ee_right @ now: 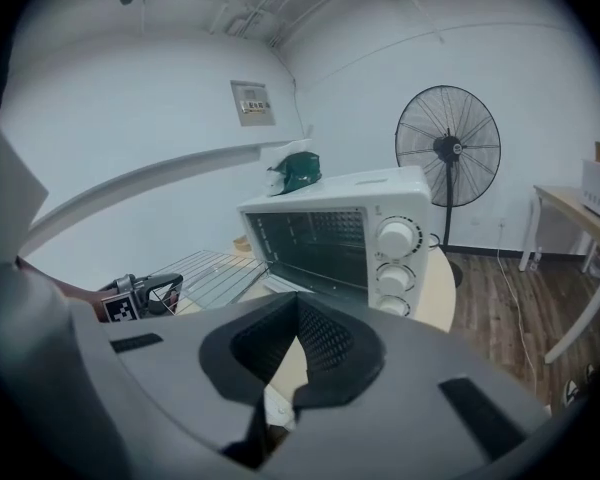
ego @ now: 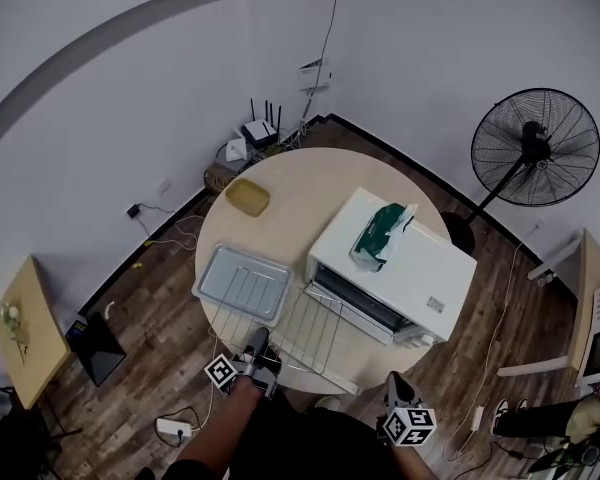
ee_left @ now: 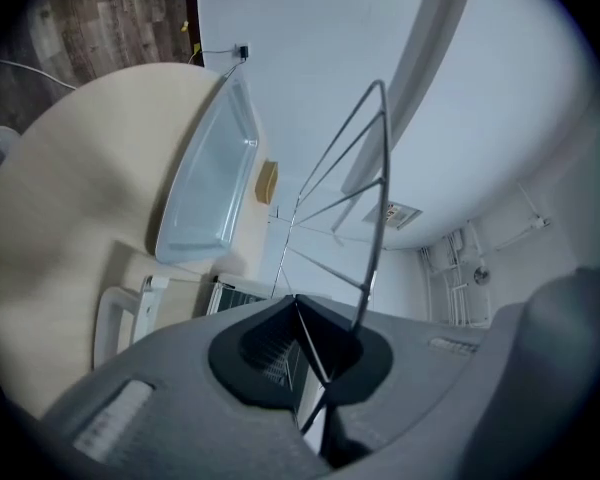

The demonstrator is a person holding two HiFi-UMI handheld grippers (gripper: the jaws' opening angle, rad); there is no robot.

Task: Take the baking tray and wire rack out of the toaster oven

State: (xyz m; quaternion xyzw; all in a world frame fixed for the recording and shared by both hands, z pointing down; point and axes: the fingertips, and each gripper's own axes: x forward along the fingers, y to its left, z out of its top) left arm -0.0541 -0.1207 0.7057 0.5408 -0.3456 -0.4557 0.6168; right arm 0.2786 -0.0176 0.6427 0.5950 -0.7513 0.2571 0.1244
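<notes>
The thin silver wire rack (ego: 315,328) was pictured in front of the open white toaster oven (ego: 420,268), beside the pale metal baking tray (ego: 242,284) on the round beige table (ego: 300,183). Its edge wire was pinched by the left gripper (ego: 259,338). The right gripper (ego: 394,381) was seen closed and empty.

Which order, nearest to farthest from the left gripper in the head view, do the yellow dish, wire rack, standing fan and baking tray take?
1. wire rack, gripped in the jaws of the left gripper, at the near edge of the table.
2. baking tray, just beyond, on the table's left.
3. yellow dish, at the table's far left.
4. standing fan, past the table, far right.
</notes>
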